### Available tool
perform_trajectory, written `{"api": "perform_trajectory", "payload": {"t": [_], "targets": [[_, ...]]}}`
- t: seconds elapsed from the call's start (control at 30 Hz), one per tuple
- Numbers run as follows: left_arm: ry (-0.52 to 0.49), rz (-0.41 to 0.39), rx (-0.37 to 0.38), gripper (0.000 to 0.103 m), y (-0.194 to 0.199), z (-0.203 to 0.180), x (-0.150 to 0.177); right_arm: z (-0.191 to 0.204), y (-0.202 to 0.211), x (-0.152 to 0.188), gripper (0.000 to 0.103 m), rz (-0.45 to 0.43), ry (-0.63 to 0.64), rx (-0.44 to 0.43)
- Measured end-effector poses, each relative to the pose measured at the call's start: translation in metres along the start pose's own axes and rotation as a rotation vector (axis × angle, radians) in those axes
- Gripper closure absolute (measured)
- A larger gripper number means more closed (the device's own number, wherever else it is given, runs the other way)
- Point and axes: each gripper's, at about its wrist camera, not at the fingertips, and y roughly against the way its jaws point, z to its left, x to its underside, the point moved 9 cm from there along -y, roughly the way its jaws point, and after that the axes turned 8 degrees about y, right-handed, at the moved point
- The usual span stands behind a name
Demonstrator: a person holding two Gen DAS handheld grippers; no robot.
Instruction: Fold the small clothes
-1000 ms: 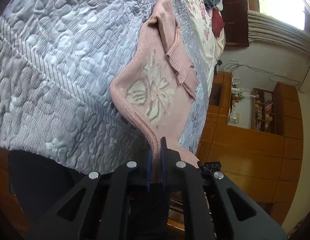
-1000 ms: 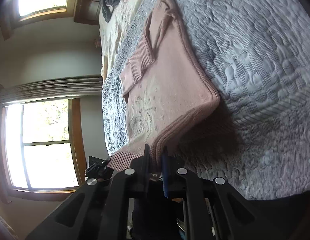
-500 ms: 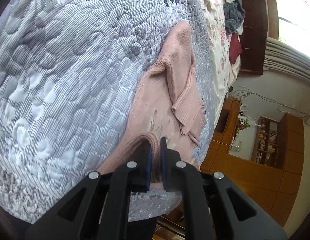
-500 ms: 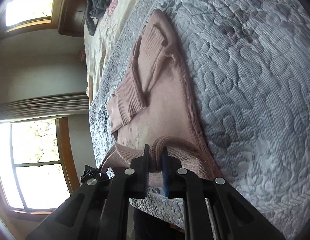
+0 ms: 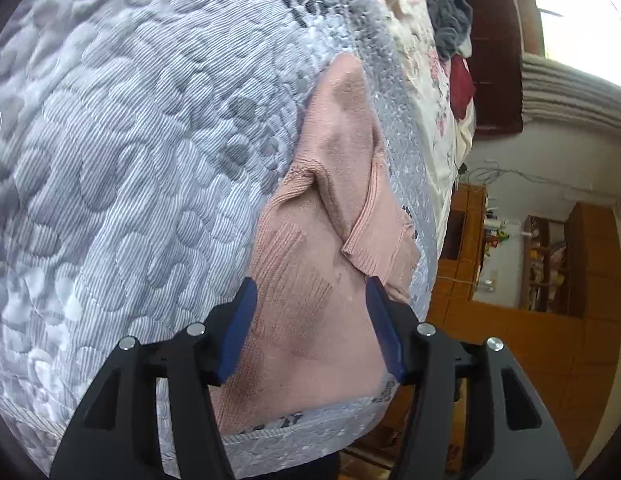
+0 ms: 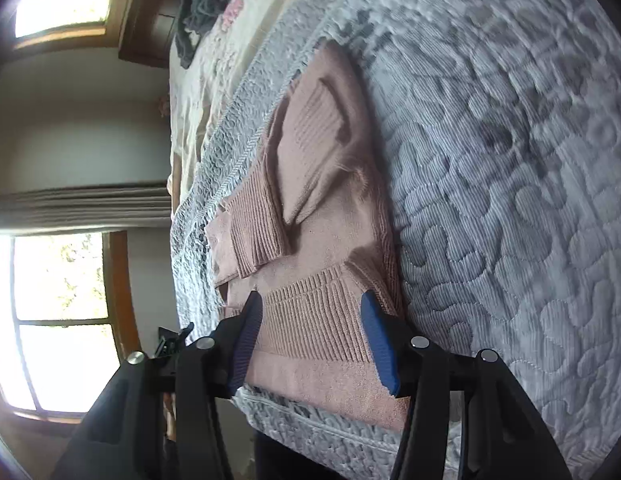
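Pink sweater: folded, lying on the grey quilt near the bed's edge; its near hem is cut off behind both tools. Contact between blue pads and knit cannot be told.
Change: half a second ago each tool pinched a raised fold; the fold now lies flat, released.
Left tool: spread wide, holding nothing.
Right tool: spread wide, straddling the ribbed band.
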Motion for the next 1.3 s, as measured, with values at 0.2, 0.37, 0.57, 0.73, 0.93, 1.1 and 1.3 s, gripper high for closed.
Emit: {"api": "perform_trajectory", "payload": {"t": [0.2, 0.37, 0.57, 0.73, 0.93, 1.1, 1.3], "targets": [[-0.282, 0.009, -0.254, 0.042, -0.017, -0.003, 0.005, 0.004, -0.022, 0.015, 0.052, 0.05, 0.303, 0.281], [-0.382, 0.038, -0.385, 0.042, -0.041, 0.003, 0.005, -0.002, -0.047, 0.024, 0.053, 0.07, 0.421, 0.396], [-0.484, -0.038, -0.483, 0.095, -0.04, -0.004, -0.003, -0.003, -0.054, 0.032, 0.082, 0.068, 0.502, 0.474], [-0.556, -0.098, -0.452, 0.097, -0.034, -0.016, 0.009, 0.008, -0.041, 0.038, 0.092, 0.008, 0.555, 0.491], [-0.567, -0.153, -0.383, 0.098, -0.021, -0.029, 0.021, 0.021, -0.032, 0.043, 0.093, -0.035, 0.6, 0.501], [-0.583, -0.202, -0.29, 0.098, 0.001, -0.056, 0.036, 0.037, -0.013, 0.044, 0.093, -0.082, 0.606, 0.482], [-0.637, -0.237, -0.221, 0.098, 0.021, -0.095, 0.043, 0.069, 0.016, 0.033, 0.093, -0.152, 0.652, 0.476]]}}
